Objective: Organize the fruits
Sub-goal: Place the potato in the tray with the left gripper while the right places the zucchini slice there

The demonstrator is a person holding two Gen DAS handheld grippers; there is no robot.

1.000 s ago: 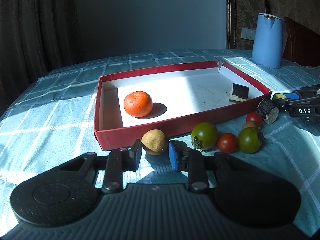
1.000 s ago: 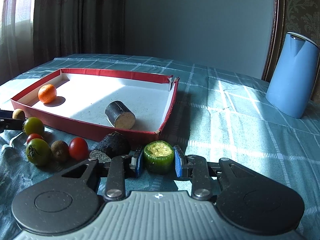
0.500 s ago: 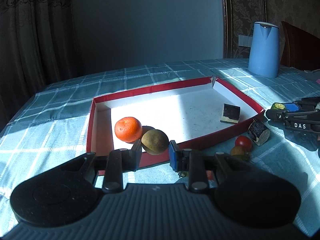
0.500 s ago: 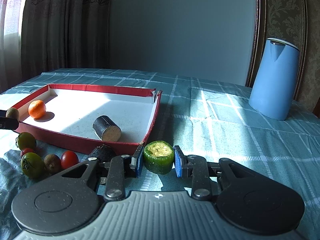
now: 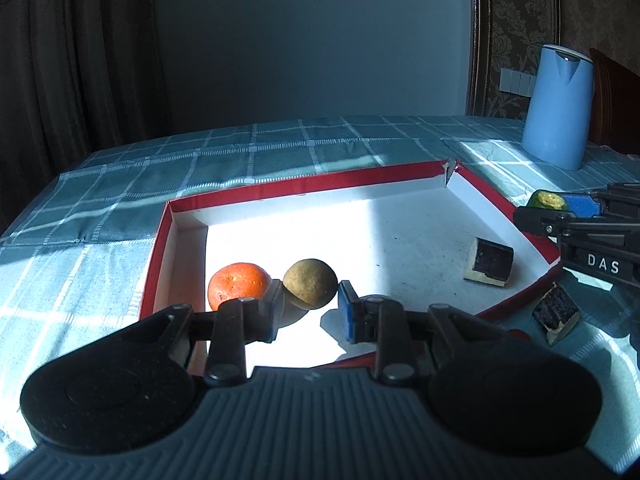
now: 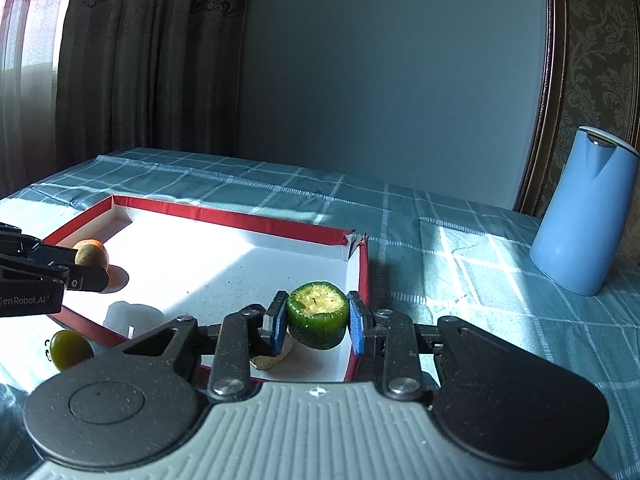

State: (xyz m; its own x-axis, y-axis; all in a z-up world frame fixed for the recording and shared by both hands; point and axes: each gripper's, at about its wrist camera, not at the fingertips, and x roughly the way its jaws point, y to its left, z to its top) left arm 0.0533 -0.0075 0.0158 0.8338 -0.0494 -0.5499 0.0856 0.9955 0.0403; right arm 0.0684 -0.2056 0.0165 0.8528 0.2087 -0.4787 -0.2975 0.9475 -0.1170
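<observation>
My left gripper (image 5: 310, 306) is shut on a round brown-yellow fruit (image 5: 310, 285) and holds it over the near left part of the red box (image 5: 280, 190), right beside an orange (image 5: 238, 285) on the box's white floor. My right gripper (image 6: 318, 320) is shut on a cut green fruit piece (image 6: 318, 314), held above the box's near right corner (image 6: 363, 280). A dark cylinder piece with a pale cut face (image 5: 489, 260) lies inside the box at the right. In the right wrist view the left gripper (image 6: 86, 266) reaches in from the left.
A blue jug (image 5: 558, 108) stands at the far right on the checked teal tablecloth (image 5: 240, 152). Outside the box lie another dark cut piece (image 5: 556, 314) and a green tomato (image 6: 70, 349). Dark curtains hang behind the table.
Both grippers have lifted their fruits off the cloth and carried them forward over the box's near wall. The loose tomatoes have dropped below the left gripper's view.
</observation>
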